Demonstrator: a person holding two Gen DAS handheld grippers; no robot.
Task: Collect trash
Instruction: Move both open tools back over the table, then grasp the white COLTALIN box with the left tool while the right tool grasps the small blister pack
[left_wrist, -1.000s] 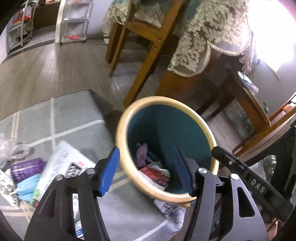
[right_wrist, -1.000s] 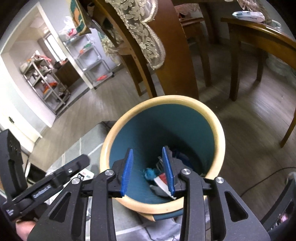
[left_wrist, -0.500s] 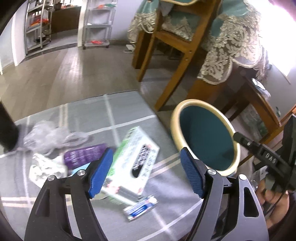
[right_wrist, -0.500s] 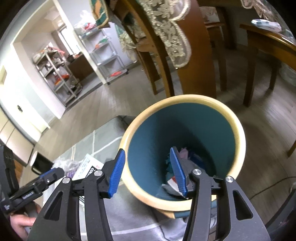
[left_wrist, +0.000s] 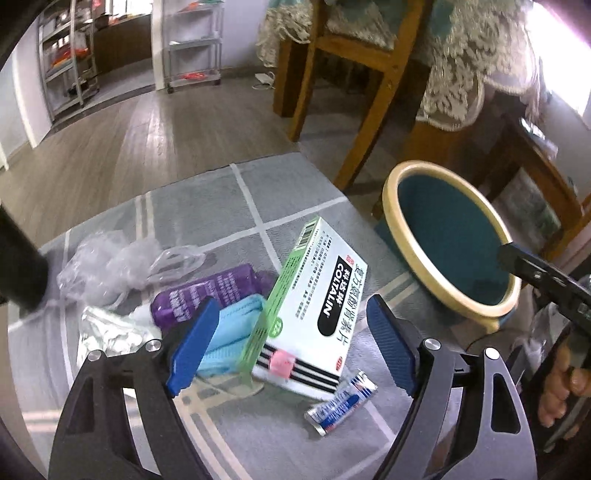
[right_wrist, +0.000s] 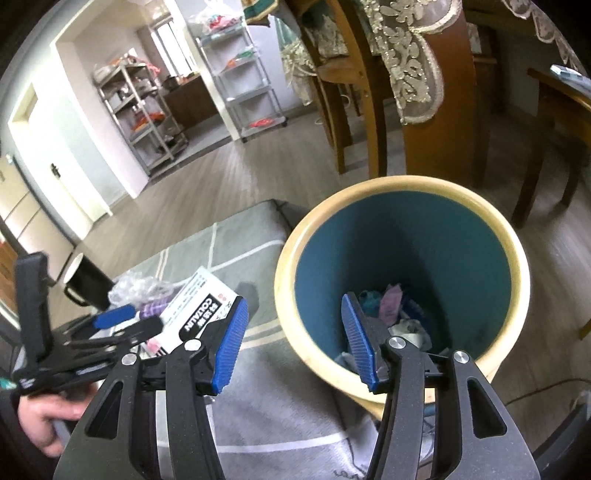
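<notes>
Left tongs (left_wrist: 291, 345): jaws opening, nothing pressed between the blue pads; they hang over the litter pile with the medicine box showing in the gap.
Right tongs (right_wrist: 293, 341): jaws apart and empty, held over the near rim of the bin, 1 pad on each side of the rim line.
Nearest trash: white and green cardboard medicine box (left_wrist: 316, 314), propped at a tilt on a light blue folded face mask (left_wrist: 236, 338); a squeeze on its broad faces could tip it off the mask or crush the thin card.
Small item: silver and blue cylindrical battery (left_wrist: 341, 402) lies just beside the box's lower corner; a nudge from the box or a pad could set it rolling across the grey striped cloth surface (left_wrist: 177, 206).
Soft items: purple plastic packet (left_wrist: 207, 295), crumpled clear plastic bag (left_wrist: 110, 266) and silver foil blister sheet (left_wrist: 110, 334) crowd the left pad; it may snag 2 things at once, or the bag may slip free.
Bin: round teal bin with a cream rim (right_wrist: 406, 258), already holding scraps, stands at the surface's edge; a knock from either tool could tip it.
Crowding: both tools work close together and may collide.
</notes>
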